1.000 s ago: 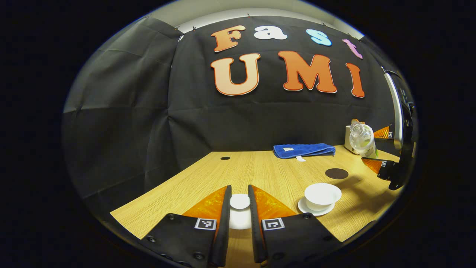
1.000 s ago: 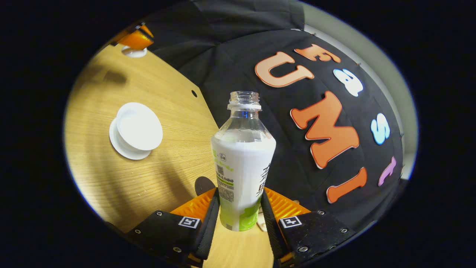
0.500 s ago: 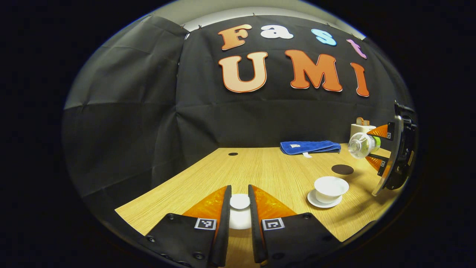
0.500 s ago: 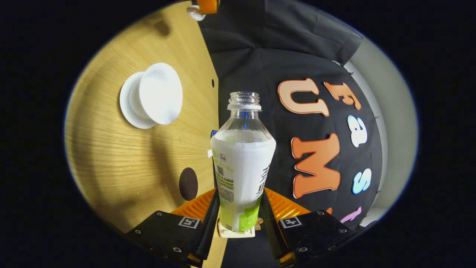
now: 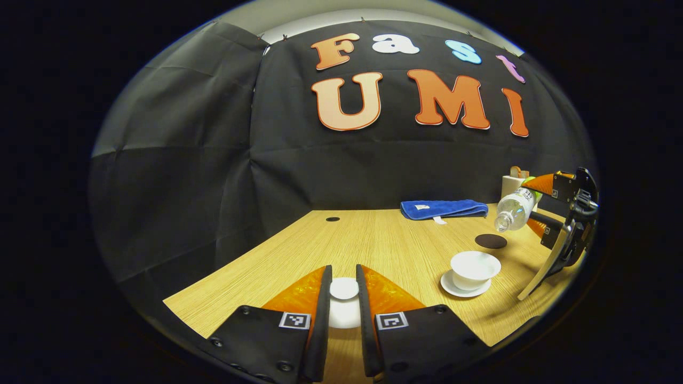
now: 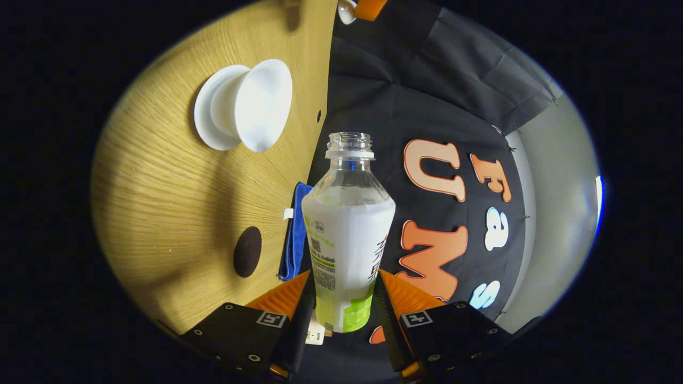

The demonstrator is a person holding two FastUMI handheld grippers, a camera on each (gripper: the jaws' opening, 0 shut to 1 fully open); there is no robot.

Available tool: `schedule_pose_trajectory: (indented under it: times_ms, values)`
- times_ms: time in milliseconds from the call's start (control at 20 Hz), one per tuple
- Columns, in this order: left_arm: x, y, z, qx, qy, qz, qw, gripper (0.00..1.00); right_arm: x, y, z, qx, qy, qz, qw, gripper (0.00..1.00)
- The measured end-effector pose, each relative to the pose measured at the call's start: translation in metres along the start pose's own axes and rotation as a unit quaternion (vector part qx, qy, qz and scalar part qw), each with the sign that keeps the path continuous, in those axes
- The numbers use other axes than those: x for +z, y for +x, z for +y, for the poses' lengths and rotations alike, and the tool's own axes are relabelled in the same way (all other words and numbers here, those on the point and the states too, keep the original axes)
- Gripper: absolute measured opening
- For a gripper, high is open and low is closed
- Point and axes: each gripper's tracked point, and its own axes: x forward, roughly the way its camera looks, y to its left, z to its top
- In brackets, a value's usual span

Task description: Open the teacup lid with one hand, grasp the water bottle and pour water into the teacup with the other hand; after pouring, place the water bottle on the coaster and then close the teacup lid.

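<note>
The white teacup sat uncovered on its saucer. Its white lid was off, well apart to the left. The uncapped water bottle, white-and-green labelled, tilted neck-down above the cup, near the dark round coaster.

The left gripper view sits low over the table, facing level toward the back wall along its own fingers, with the lid right at them and the teacup farther off to its right. The right gripper view is rolled sideways, so the table stands on its left, and the bottle is very near. The 2 views share the teacup, coaster and blue towel.
</note>
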Motion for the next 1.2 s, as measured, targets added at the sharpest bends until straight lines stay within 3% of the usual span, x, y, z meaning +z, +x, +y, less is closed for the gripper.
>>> schedule_pose_trajectory:
  times_ms: [550, 600, 700, 800, 1200]
  values:
    - [0.004, -0.002, 0.002, 0.001, 0.003, 0.003, 1.0, 0.31, -0.003, 0.013, -0.031, -0.039, -0.044, -0.015, 0.998, 0.66]
    - [0.004, -0.003, 0.002, 0.0, 0.003, 0.003, 1.0, 0.31, -0.004, 0.014, -0.035, -0.044, -0.05, -0.016, 0.998, 0.63]
    - [0.005, -0.001, 0.002, 0.0, 0.002, 0.003, 1.0, 0.31, -0.004, 0.015, -0.042, -0.05, -0.057, -0.019, 0.997, 0.67]
    - [0.004, -0.003, 0.003, 0.001, 0.001, 0.006, 1.0, 0.3, -0.004, 0.017, -0.048, -0.057, -0.063, -0.021, 0.996, 0.63]
    - [0.008, -0.004, 0.006, 0.003, -0.001, 0.006, 1.0, 0.31, -0.001, 0.021, -0.069, -0.082, -0.1, -0.039, 0.991, 0.63]
